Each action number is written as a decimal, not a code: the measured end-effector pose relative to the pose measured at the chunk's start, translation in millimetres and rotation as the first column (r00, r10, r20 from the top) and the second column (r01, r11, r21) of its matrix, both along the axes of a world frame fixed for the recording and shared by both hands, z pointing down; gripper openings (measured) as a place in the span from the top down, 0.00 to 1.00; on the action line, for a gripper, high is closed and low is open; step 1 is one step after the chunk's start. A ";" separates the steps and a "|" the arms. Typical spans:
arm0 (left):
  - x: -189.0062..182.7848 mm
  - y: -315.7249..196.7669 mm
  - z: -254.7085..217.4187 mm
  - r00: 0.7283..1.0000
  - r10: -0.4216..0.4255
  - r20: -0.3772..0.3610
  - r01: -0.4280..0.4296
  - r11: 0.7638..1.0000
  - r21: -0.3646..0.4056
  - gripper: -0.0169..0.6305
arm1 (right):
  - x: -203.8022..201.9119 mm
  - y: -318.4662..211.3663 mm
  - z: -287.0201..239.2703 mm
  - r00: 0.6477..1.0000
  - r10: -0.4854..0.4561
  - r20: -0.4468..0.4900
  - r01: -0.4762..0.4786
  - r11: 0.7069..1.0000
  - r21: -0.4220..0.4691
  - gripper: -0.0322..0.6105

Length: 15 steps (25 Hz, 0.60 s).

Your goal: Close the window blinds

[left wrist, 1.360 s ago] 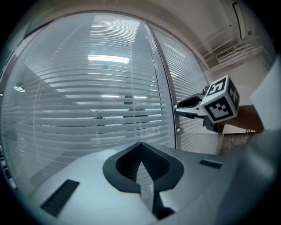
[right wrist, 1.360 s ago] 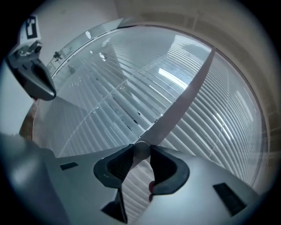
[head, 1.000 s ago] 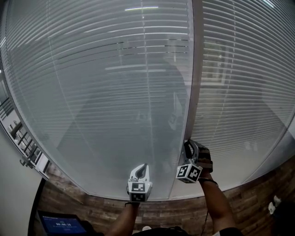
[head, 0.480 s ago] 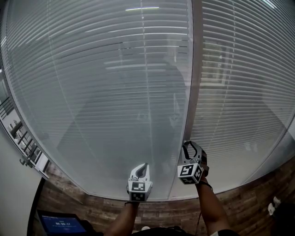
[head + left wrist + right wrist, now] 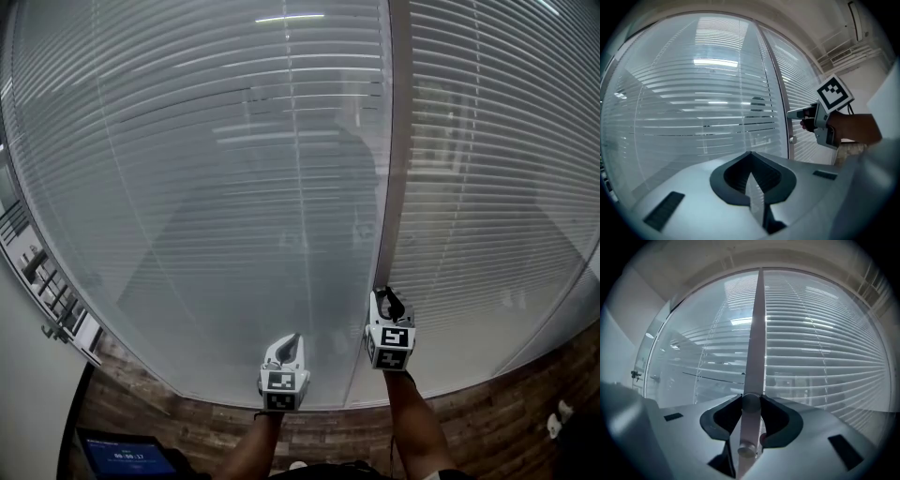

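Observation:
Horizontal blinds [image 5: 206, 187] hang behind glass on both sides of a grey vertical post [image 5: 394, 141]. My right gripper [image 5: 388, 300] is at that post, low down, marker cube facing up. In the right gripper view its jaws sit on either side of a round knob [image 5: 751, 402] on the post [image 5: 756, 333] and press on it. They have just been closing a little on the knob. A second small knob [image 5: 746, 447] sits below. My left gripper [image 5: 292, 339] hangs shut and empty in front of the left pane, apart from the glass. From it I see the right gripper [image 5: 793, 113] at the post.
A wood-plank floor [image 5: 487, 412] runs along the foot of the glass. A lit screen [image 5: 127, 457] lies at the bottom left. A white wall with a metal rack [image 5: 47, 300] stands at the left edge.
The right gripper has rolled on the post, so its marker cube went from tilted sideways to upright, and it sits slightly higher in the picture. The left gripper has stayed put.

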State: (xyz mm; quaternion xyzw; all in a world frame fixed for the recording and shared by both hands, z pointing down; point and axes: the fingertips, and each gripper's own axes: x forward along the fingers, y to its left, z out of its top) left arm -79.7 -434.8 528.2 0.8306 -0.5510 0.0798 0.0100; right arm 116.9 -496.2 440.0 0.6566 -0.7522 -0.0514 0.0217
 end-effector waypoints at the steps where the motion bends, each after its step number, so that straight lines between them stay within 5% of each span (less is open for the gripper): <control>1: 0.3 -0.3 -0.2 1.000 0.000 0.000 0.000 1.000 0.000 0.98 | -0.2 0.1 0.0 1.000 0.001 0.000 -0.001 1.000 0.000 0.75; 9: 2.2 2.5 -2.7 1.000 0.003 -0.012 -0.003 1.000 -0.022 0.98 | -3.7 1.9 -1.9 0.996 0.000 -0.085 -0.001 1.000 -0.014 0.75; 12: -0.2 -0.9 -0.5 1.000 0.000 0.004 0.000 1.000 0.017 0.98 | -6.7 1.2 -0.7 0.969 -0.001 -0.247 -0.003 1.000 -0.018 0.75; 15: 3.4 2.8 -3.2 1.000 0.004 -0.012 -0.004 1.000 -0.001 0.98 | -9.4 1.6 2.1 0.892 0.010 -0.453 -0.012 1.000 -0.003 0.75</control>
